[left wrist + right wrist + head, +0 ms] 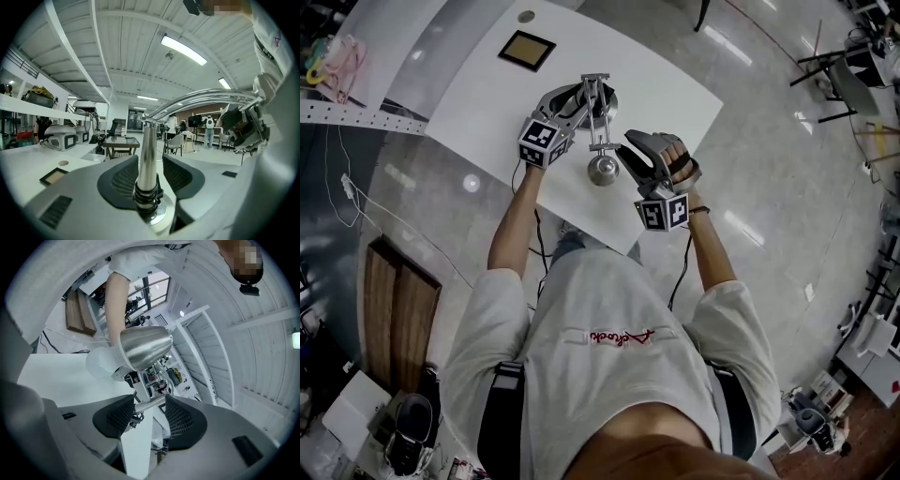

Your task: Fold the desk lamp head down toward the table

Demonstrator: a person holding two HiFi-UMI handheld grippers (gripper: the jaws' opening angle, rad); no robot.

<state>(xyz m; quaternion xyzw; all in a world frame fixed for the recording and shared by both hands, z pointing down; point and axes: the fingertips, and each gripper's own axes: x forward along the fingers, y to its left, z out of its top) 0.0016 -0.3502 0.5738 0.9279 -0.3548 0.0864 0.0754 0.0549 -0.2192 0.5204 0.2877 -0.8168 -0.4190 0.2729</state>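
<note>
A chrome desk lamp stands on the white table [675, 94]. Its round base [606, 91] lies at the far end and its twin arms [596, 111] run toward me to the cone-shaped head [602, 170]. My left gripper [581, 99] straddles the upright post [148, 150] just above the base [161, 213]; the pads stand beside the post with a slit on the right side, open. My right gripper [630, 150] sits just right of the head. Its open jaws bracket the thin rod [151, 404] behind the shiny head [143, 348], whose white bulb [101, 363] faces the table.
A dark framed square [527, 50] and a small round disc [526, 16] lie on the table's far left. The near table edge [581, 234] is just under the lamp head. Wooden boards [398, 314] lie on the floor left; chairs [839, 84] stand far right.
</note>
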